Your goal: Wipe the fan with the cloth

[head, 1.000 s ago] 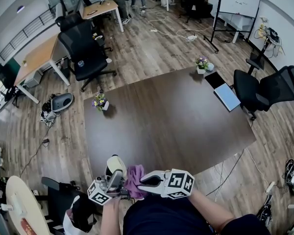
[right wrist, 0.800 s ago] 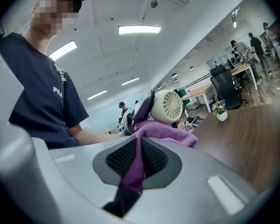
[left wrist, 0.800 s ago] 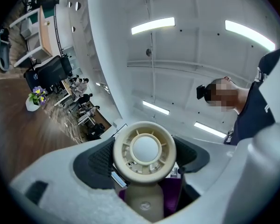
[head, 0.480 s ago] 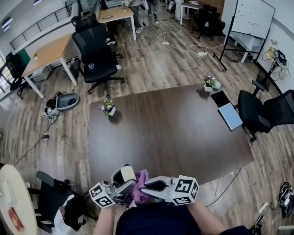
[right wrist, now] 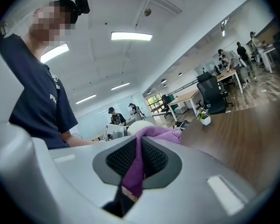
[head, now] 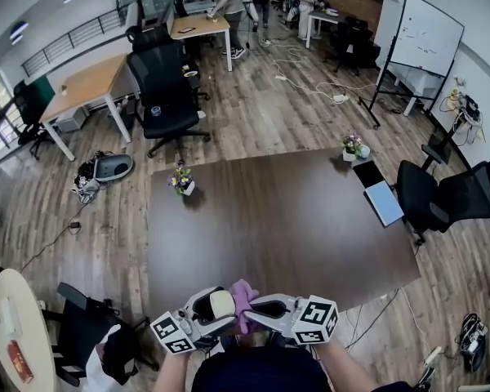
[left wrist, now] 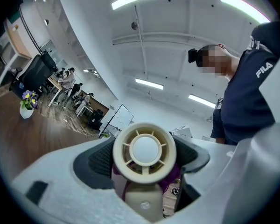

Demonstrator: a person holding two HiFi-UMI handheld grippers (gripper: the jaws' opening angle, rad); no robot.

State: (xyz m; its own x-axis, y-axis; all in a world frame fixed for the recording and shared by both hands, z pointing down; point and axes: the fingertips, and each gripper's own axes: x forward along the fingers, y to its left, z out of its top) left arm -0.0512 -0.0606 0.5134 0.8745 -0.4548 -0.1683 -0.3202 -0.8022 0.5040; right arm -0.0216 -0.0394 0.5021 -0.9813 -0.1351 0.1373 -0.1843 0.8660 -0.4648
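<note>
the dark brown table (head: pixel 278 227) stands on a wood-plank floor (head: pixel 253 113). the jaws of the left gripper (head: pixel 215 307) and the right gripper (head: pixel 253 307) come together by its near edge, towards the near left corner. well ahead of the jaws and a little to their left, at the far left corner, stands a small white pot of flowers (head: pixel 182 182). well ahead and off to their right, at the far right corner, stands a second flower pot (head: pixel 353 147). just nearer than that pot, along the right edge, lie a dark flat slab (head: pixel 366 172) and, right beside it, a pale blue-grey flat device (head: pixel 384 202).
</note>
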